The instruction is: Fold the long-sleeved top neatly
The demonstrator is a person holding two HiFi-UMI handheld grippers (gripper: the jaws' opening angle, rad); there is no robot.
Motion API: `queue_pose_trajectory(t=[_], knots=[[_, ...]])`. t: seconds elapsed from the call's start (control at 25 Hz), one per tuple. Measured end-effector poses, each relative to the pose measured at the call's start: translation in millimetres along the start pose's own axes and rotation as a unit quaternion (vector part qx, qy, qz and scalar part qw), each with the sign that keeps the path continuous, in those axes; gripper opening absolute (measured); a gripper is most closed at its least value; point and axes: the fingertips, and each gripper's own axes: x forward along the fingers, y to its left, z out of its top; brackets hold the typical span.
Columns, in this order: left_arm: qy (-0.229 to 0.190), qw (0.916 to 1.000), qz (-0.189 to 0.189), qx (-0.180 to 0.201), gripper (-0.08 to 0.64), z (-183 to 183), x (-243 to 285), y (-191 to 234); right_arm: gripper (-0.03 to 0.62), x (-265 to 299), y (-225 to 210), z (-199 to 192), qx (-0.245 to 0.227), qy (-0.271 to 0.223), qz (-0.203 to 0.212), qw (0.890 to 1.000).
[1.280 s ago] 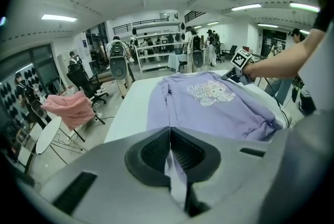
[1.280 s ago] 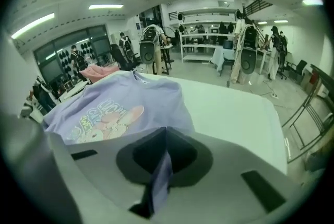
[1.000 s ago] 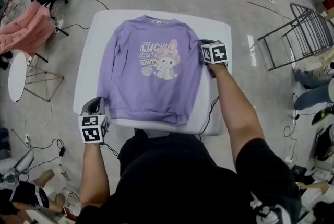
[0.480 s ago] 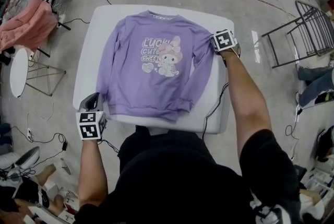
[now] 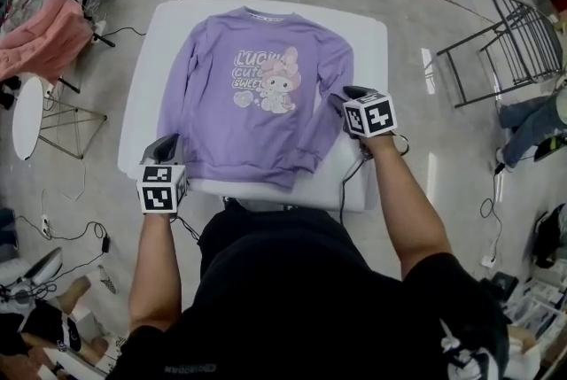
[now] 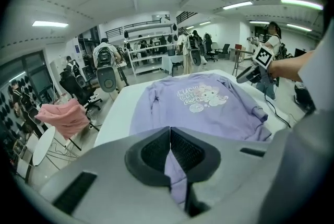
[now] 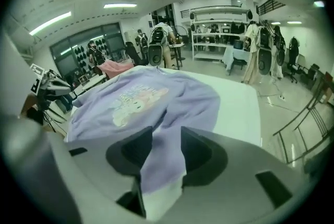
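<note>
A purple long-sleeved top (image 5: 257,104) with a cartoon print lies face up on the white table (image 5: 368,42), neck at the far edge. My left gripper (image 5: 165,143) is at the near left corner, shut on the left sleeve's cuff (image 6: 175,176). At the top's right side, my right gripper (image 5: 348,95) has just been opening its jaws. They stand wide apart, and the end of the right sleeve (image 7: 162,165) lies loose between them on the table, with neither pad pressing on it.
A pink cloth (image 5: 44,37) hangs over a chair at far left, beside a small round white table (image 5: 27,117). A metal frame (image 5: 496,50) stands to the right. Cables trail over the floor, and people stand by shelves in the background.
The right gripper swung out past the right shoulder, then came back toward the near edge, and its jaws opened off the sleeve. The left gripper stayed shut near the left cuff.
</note>
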Motion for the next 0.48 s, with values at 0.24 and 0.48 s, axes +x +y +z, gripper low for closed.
queue_pose_trajectory(t=[0.24,0.48], knots=[[-0.001,0.9994,-0.027,0.02,0.006,0.5,4.8,-32.4,0.186,-0.2,25.2,-61.2,0.03,0.024,-0.048,0.998],[0.003,0.9993,-0.026,0.026,0.006,-4.4,4.2,-37.1,0.011,-2.1,22.3,-84.6,-0.049,0.055,-0.076,0.994]])
